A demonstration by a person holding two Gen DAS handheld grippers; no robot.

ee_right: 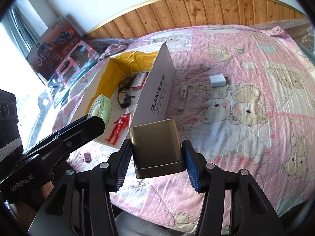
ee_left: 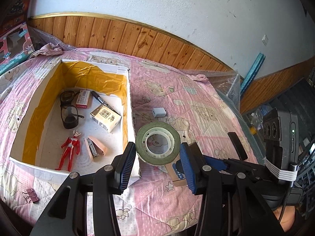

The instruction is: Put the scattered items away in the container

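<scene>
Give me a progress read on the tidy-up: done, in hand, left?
Done: glasses, marker, red figure and stapler lie in the box. In hand: left gripper holds the tape roll; right gripper holds a gold tin. Left: white charger, small tube, binder clip.

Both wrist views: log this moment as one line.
left gripper: shut on green tape roll | right gripper: shut on brass-coloured metal box | white cardboard box: partly filled
</scene>
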